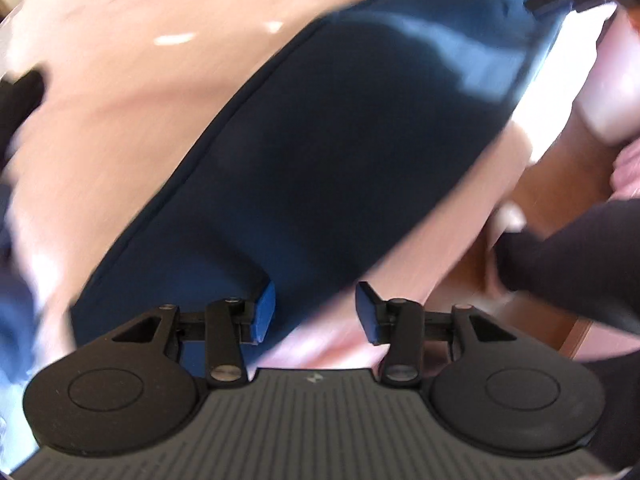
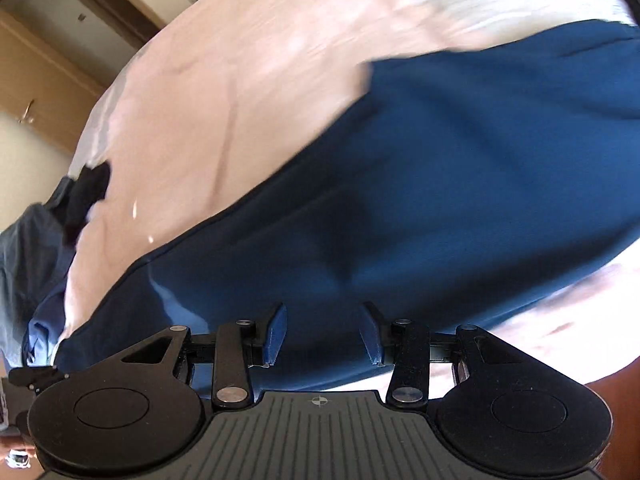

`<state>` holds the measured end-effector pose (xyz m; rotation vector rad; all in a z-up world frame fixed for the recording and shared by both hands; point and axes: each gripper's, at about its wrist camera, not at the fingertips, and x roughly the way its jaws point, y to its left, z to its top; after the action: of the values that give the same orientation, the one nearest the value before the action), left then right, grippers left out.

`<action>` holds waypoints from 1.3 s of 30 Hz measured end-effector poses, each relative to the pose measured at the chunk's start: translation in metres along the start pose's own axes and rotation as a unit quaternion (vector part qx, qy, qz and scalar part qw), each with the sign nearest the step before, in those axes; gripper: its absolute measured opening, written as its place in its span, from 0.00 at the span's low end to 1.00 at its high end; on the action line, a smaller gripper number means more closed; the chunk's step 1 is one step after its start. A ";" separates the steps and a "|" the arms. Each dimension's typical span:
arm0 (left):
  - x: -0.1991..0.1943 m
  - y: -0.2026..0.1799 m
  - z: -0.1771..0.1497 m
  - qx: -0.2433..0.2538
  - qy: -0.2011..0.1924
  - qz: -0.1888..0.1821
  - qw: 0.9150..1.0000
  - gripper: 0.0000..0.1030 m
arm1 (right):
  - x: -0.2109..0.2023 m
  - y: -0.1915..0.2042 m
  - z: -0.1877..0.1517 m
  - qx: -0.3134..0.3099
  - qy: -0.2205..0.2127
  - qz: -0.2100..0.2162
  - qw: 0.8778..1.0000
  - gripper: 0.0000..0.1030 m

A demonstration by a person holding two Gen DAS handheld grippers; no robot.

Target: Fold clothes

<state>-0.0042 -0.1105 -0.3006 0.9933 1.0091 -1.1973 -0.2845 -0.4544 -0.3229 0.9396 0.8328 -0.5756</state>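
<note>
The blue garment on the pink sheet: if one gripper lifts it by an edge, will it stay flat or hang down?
The blue garment would probably droop, since it lies limp on the pink sheet. It looks thin, so likely light.

The right claw [image 2: 323, 334] is hanging with its blue pads apart, nothing between them, over a dark blue garment [image 2: 440, 184]; the garment is lying flat on a pink bed sheet [image 2: 224, 92]; dark clothes [image 2: 86, 192] are sitting at the sheet's left edge.

Both tools same build: left tool [image 1: 316, 312] and right tool [image 2: 323, 334] have black linkage arms, silver pivot screws, blue fingertip pads, round black side discs, ribbed grey base plate. Person's sleeve [image 1: 568, 256] is black.
</note>
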 end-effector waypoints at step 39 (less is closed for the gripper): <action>-0.047 0.135 -0.040 0.144 -0.118 -0.107 0.977 0.43 | 0.061 0.191 -0.149 -0.022 0.095 0.092 0.991 0.68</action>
<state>0.1220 -0.0468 -0.2570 0.9527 0.7819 -1.6331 -0.1619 -0.2368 -0.3338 1.0291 0.9136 -0.3108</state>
